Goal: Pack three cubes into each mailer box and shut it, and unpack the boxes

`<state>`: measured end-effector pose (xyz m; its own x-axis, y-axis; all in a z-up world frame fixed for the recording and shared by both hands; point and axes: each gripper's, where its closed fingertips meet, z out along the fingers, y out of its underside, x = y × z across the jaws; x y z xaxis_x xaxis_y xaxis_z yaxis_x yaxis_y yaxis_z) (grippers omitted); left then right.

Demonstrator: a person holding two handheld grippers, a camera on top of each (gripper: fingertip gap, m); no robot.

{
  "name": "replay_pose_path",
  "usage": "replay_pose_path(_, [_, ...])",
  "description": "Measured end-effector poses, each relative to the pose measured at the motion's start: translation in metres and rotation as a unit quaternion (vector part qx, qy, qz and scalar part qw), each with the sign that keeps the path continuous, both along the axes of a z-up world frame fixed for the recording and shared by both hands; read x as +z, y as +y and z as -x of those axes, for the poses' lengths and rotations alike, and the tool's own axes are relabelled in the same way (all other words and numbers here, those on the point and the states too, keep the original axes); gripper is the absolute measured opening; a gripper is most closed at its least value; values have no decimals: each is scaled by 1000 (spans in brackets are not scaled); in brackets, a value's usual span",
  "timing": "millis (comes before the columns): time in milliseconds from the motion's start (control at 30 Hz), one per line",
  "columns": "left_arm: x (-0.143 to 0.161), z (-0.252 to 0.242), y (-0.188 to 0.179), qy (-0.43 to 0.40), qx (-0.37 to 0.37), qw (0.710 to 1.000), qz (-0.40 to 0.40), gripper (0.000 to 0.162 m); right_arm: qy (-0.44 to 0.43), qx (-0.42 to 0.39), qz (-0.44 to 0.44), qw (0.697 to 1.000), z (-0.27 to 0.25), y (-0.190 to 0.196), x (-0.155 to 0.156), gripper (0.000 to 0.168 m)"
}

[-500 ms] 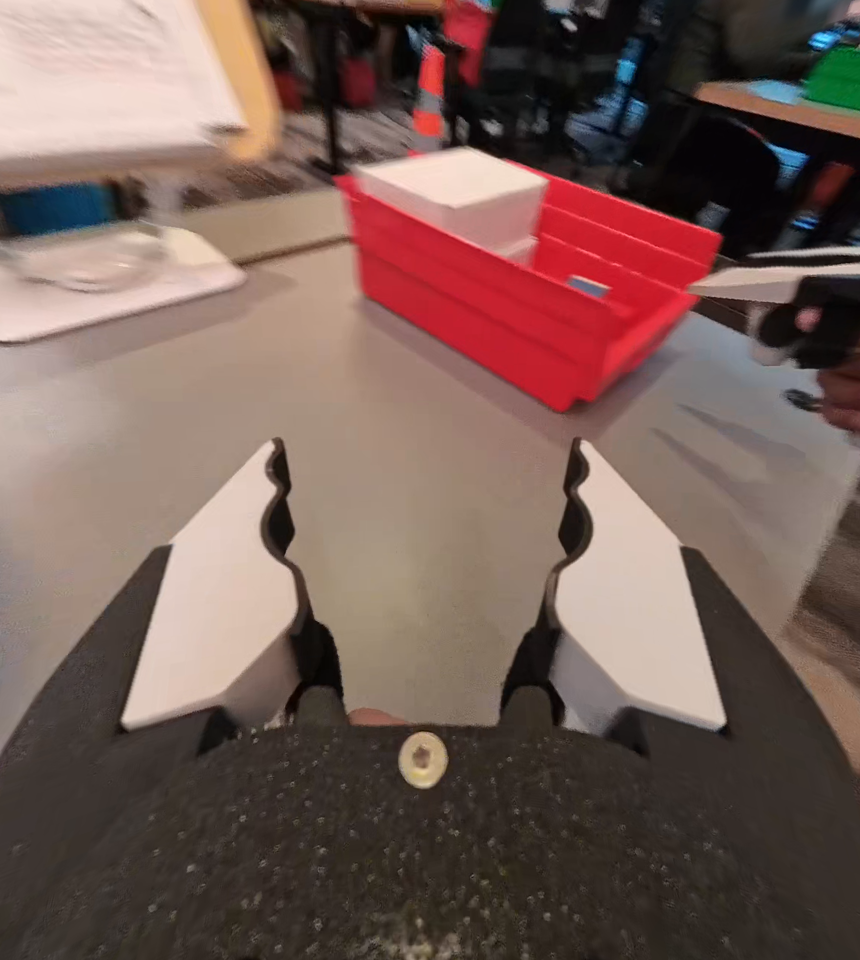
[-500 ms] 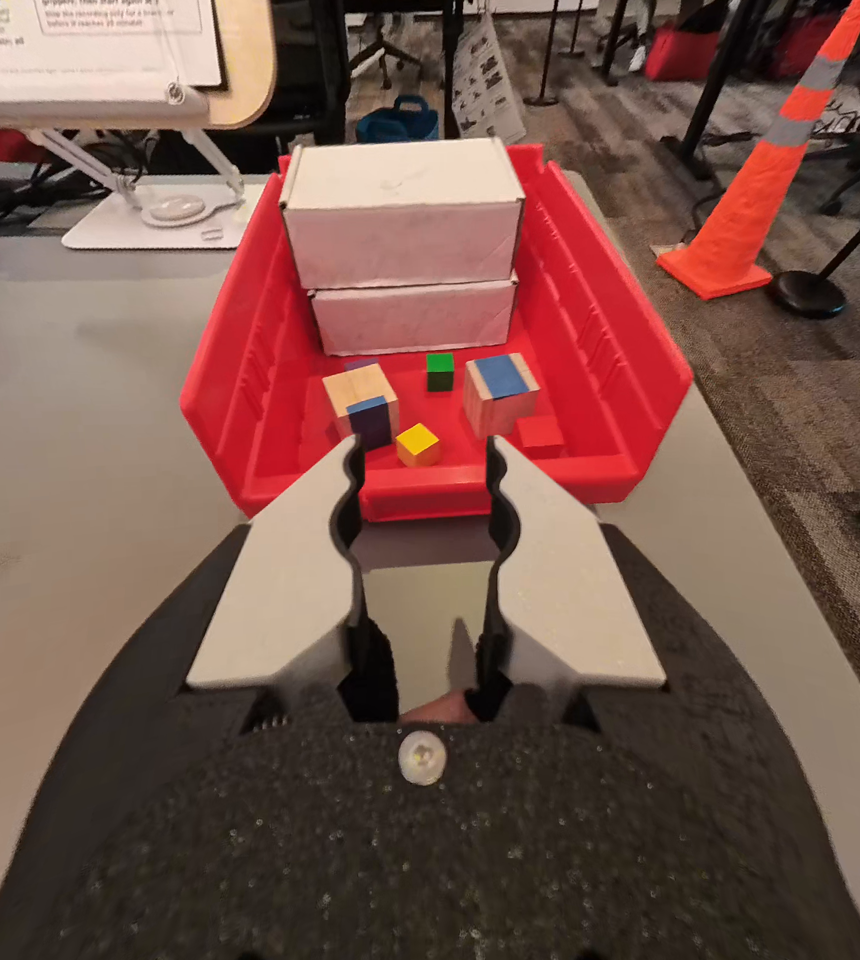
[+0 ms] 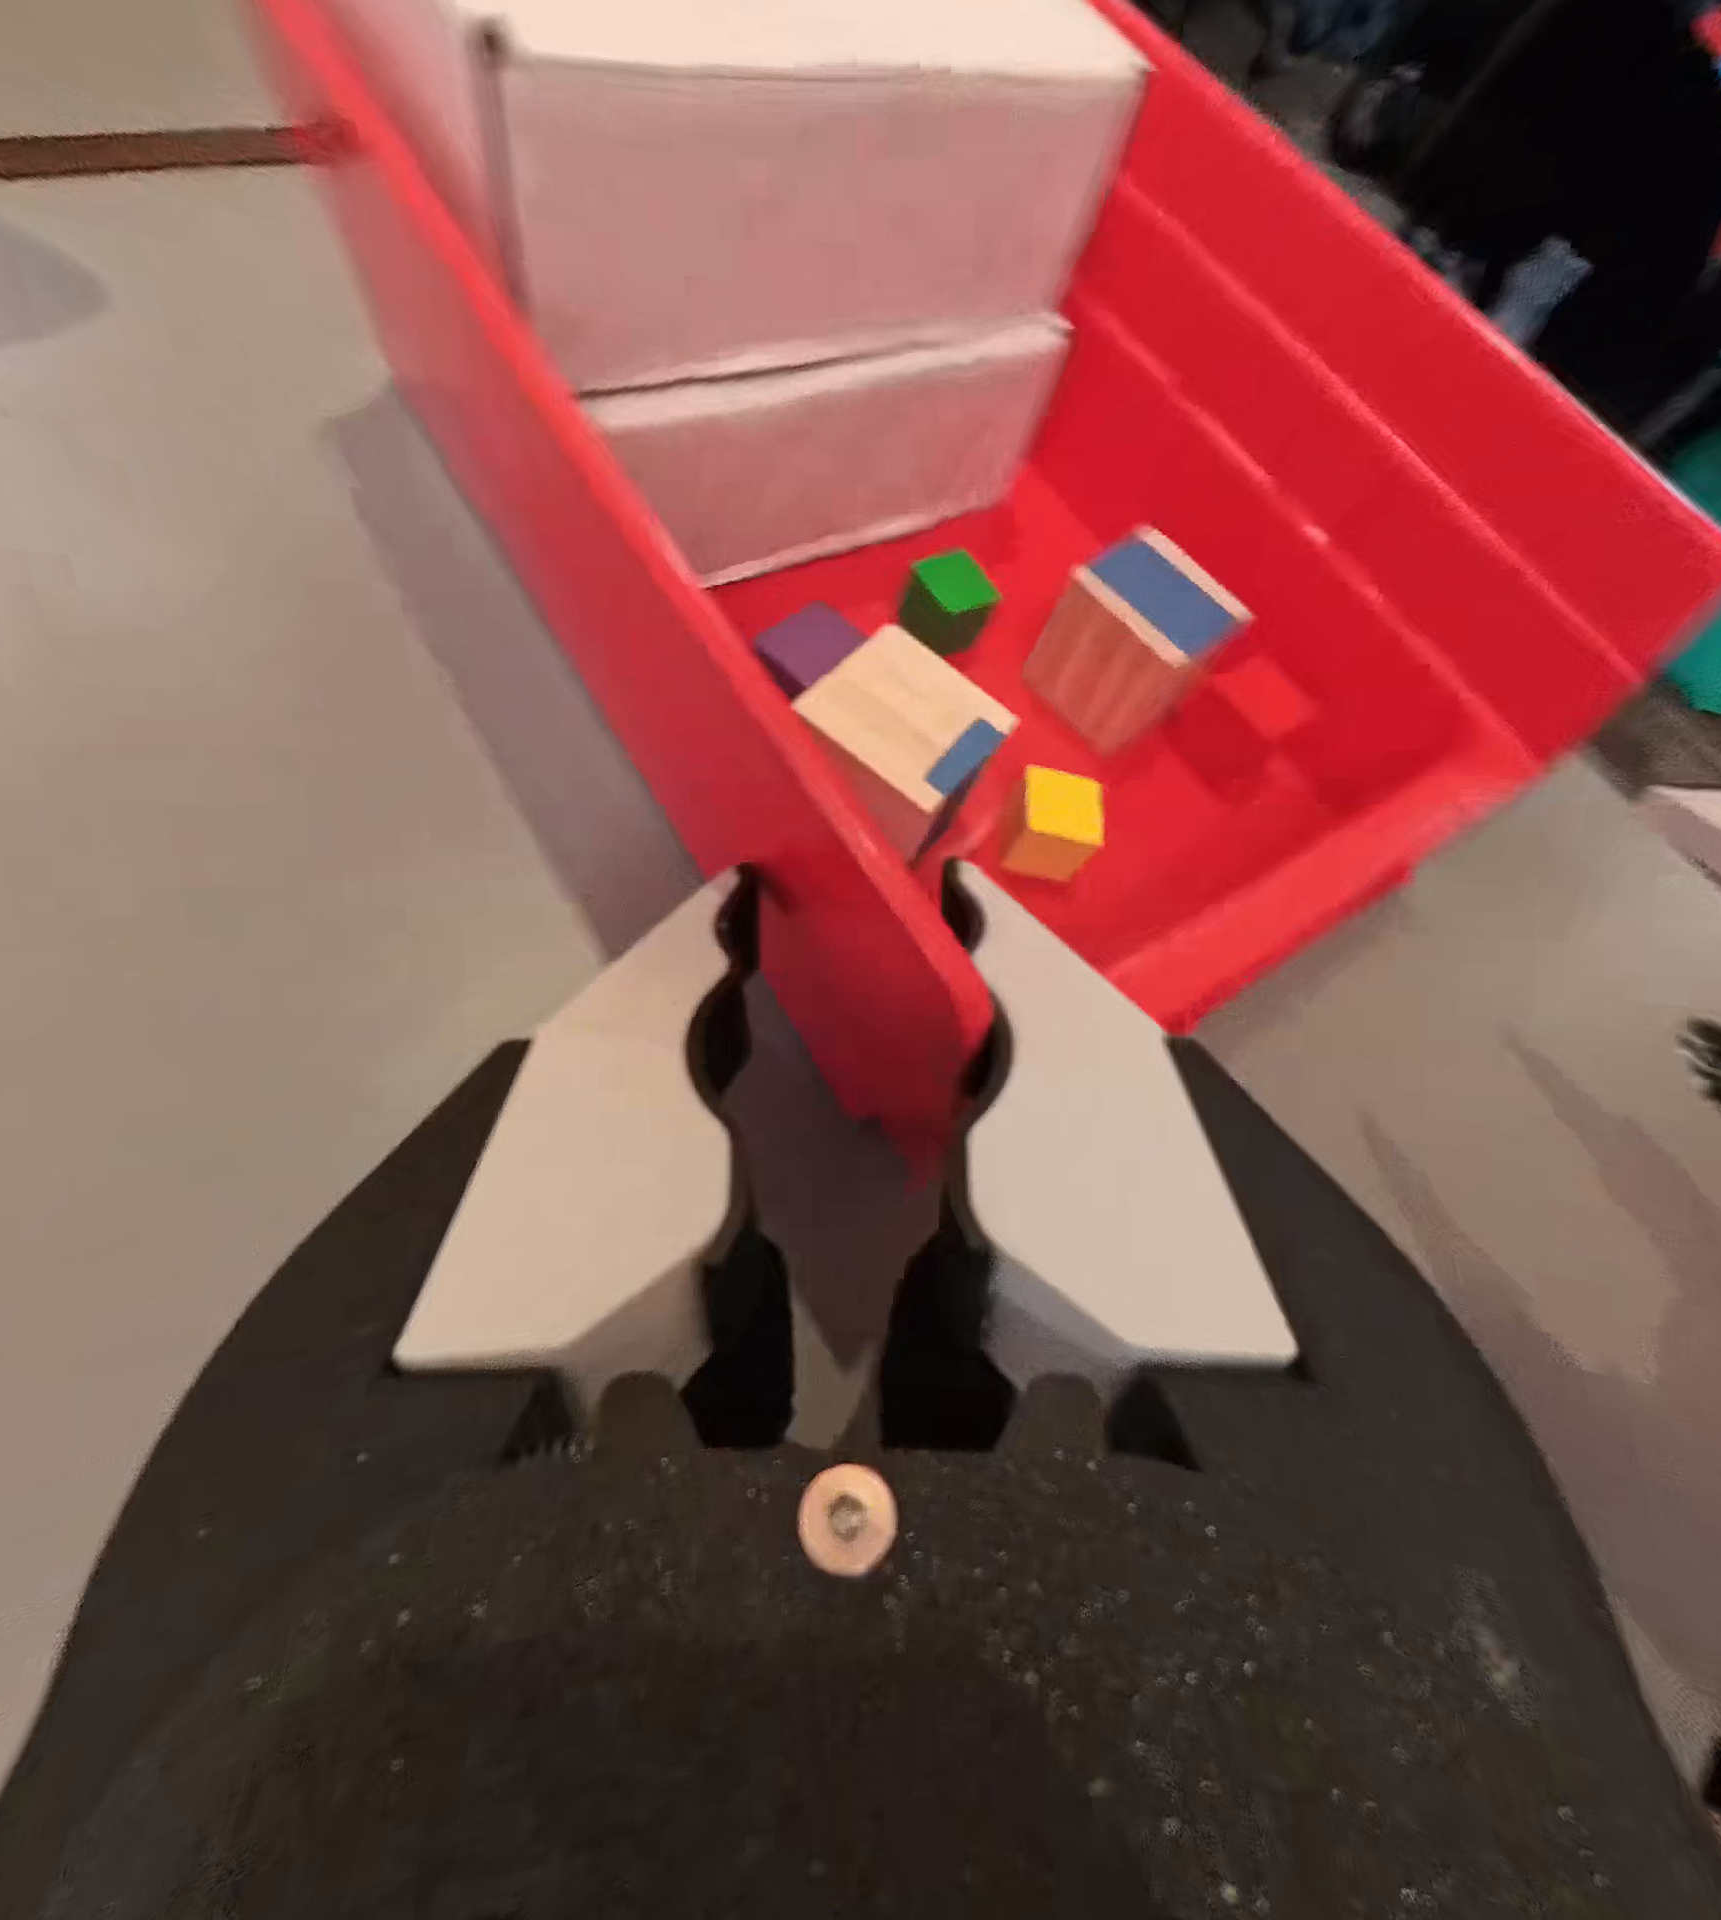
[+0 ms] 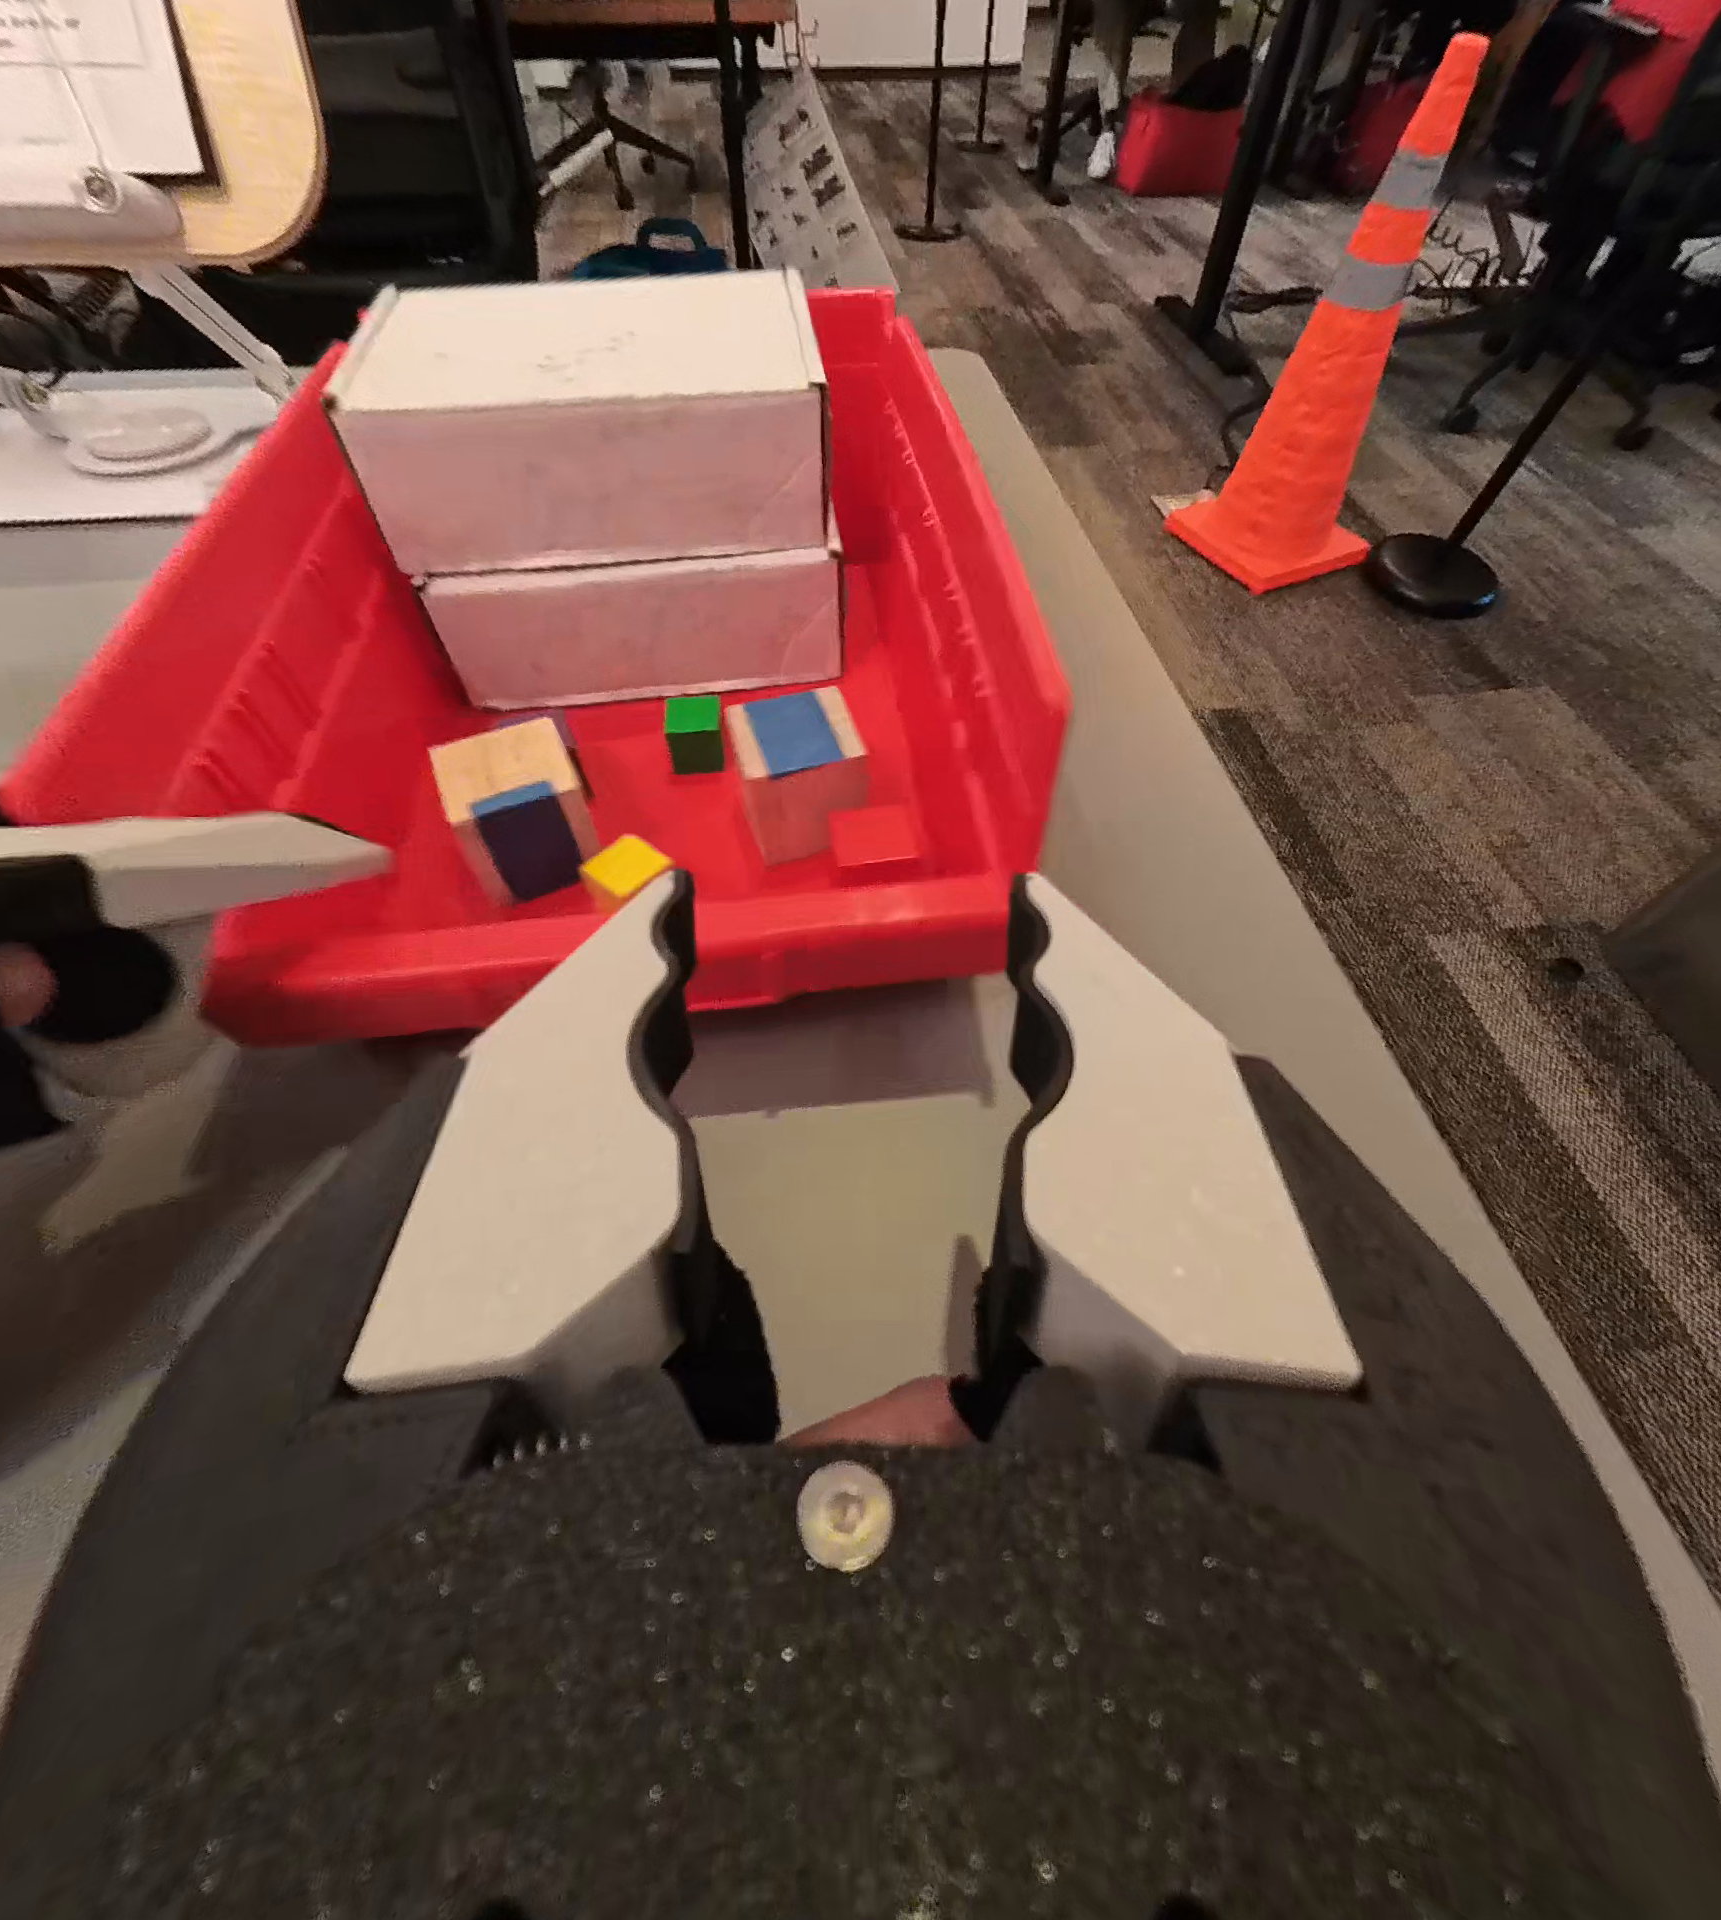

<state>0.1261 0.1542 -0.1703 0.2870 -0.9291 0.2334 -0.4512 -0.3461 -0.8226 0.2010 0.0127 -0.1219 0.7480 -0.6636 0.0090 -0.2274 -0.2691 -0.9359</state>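
Left wrist view, left gripper (image 3: 861,956): fingers straddle the near corner wall of the red bin (image 3: 1375,416); whether they are clamped on it or only close beside it, I cannot tell; the picture is blurred.
Left wrist view, mailer boxes: the upper box (image 3: 783,208) sits on the lower box (image 3: 814,457) at 12 o'clock in the bin, both shut.
Left wrist view, cubes: purple cube (image 3: 809,644), green cube (image 3: 949,597), yellow cube (image 3: 1053,821), red cube (image 3: 1240,727) and two larger wooden blocks (image 3: 903,717) lie loose on the bin floor at 1 o'clock of the fingers.
Right wrist view, right gripper (image 4: 845,966): fingers apart and empty, over the grey counter (image 4: 1126,727) just short of the bin's front lip at 12 o'clock.
Right wrist view, left gripper: comes in from 9 o'clock to the bin's front-left corner.
Right wrist view, surroundings: an orange cone (image 4: 1313,384) stands on the floor at 2 o'clock.
Progress: judging from this, packing has not begun; no box is opened, every visible cube is outside the boxes; pulling out boxes, filling, shutting and unpacking all remain.
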Motion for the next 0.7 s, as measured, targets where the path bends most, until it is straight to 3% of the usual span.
replay_pose_path(133, [0,34,34,15,60,998,-13,5,4,-49,28,998,-6,-3,-13,62])
replay_pose_path(233, [1,54,38,19,73,997,-15,1,51,-17,45,998,13,16,-32,72])
replay_pose_path(300, [2,67,36,18,87,996,-19,1,90,-2,29,995,30,29,-33,22])
replay_pose_path(367, [6,85,40,18,108,993,-34,0,69,-32,74,994,33,31,-33,8])
replay_pose_path(467, [16,120,60,0,151,988,-45,0,77,-27,53,995,53,59,-23,6])
replay_pose_path(567, [25,163,95,-3,191,980,-64,1,25,14,45,999,81,106,-1,5])
replay_pose_path(700, [21,219,147,7,252,966,-56,1,26,81,52,995,128,177,-6,6])
